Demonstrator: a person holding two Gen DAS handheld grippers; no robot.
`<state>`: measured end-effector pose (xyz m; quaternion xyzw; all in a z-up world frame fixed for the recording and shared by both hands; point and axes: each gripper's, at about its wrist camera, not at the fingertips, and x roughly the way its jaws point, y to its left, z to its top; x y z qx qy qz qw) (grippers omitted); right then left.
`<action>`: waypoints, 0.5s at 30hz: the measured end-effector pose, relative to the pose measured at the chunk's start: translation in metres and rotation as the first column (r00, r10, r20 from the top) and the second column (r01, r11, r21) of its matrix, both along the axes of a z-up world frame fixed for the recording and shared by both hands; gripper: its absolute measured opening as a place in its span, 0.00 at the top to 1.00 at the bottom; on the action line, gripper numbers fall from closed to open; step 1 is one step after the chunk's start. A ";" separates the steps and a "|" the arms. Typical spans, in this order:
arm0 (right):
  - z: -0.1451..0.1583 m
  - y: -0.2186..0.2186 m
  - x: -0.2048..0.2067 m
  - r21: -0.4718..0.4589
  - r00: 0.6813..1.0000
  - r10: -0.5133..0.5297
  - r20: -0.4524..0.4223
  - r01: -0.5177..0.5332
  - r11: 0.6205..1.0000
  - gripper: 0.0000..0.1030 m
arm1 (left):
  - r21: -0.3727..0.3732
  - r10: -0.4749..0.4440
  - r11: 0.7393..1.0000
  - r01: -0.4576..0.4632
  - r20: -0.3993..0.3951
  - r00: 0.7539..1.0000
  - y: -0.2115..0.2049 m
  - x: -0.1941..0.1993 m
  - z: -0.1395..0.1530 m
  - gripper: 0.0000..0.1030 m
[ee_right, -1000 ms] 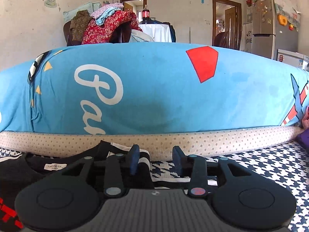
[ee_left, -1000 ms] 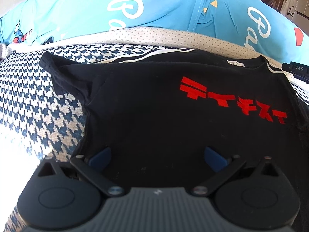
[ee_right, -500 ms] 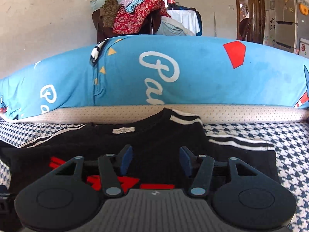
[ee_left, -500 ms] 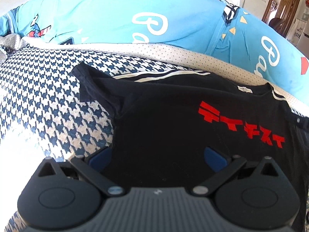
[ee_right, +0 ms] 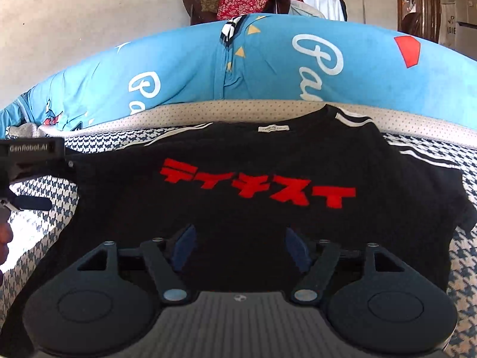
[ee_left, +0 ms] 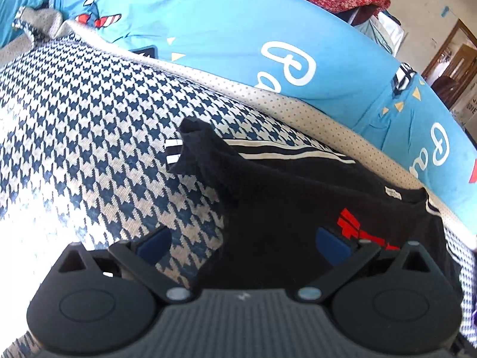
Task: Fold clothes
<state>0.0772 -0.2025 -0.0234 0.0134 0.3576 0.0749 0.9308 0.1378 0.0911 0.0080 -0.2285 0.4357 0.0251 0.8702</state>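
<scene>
On the far left of the bed, the houndstooth cover (ee_left: 89, 125) lies bare in strong light; on it the black T-shirt (ee_right: 268, 208) is spread front side up, with its red lettering (ee_right: 256, 183) readable and its collar label (ee_right: 273, 128) toward the blue quilt (ee_right: 268, 68) at the back. The shirt's sleeve (ee_left: 193, 146) on the left-hand side is crumpled and points away from the body of the shirt; a striped band shows under it.

The left gripper (ee_left: 243, 243) hangs over the shirt's left edge, half above the cover and half above the black cloth; its jaws are spread wide and nothing is between them. This step seems to be the reach for the sleeve, before the first fold; to do it well, the person should probably bring the lower finger under the sleeve's end, so that only one layer of cloth is taken and not the cover below; the sleeve should be flattened before it is laid inward.

More to the right, the right gripper (ee_right: 240, 246) is above the middle of the shirt, below the lettering; its jaws are opening, and no cloth is pinched between them. It would likely do best to go to the right sleeve (ee_right: 432, 173), which lies flatter; both sides should then fold to the same line, so the lettering stays centred.
</scene>
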 end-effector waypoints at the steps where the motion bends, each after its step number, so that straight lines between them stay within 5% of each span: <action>1: -0.004 0.004 0.000 -0.017 1.000 0.008 -0.009 -0.008 1.000 0.34 | -0.029 0.005 1.000 -0.005 -0.005 1.000 0.005 0.002 -0.001 0.00; 6: -0.023 0.016 0.002 -0.078 0.999 0.028 -0.039 -0.031 0.996 0.32 | -0.163 0.011 0.986 -0.014 -0.021 1.000 0.023 0.012 -0.005 0.00; 11: -0.032 0.027 -0.003 -0.117 0.998 0.061 -0.005 -0.061 0.991 0.12 | -0.249 0.030 0.968 -0.038 -0.036 0.999 0.042 0.026 -0.007 0.00; 15: -0.036 0.031 -0.004 -0.129 0.998 0.066 0.008 -0.065 0.990 0.08 | -0.320 0.083 0.941 -0.106 -0.085 0.993 0.062 0.036 -0.021 0.00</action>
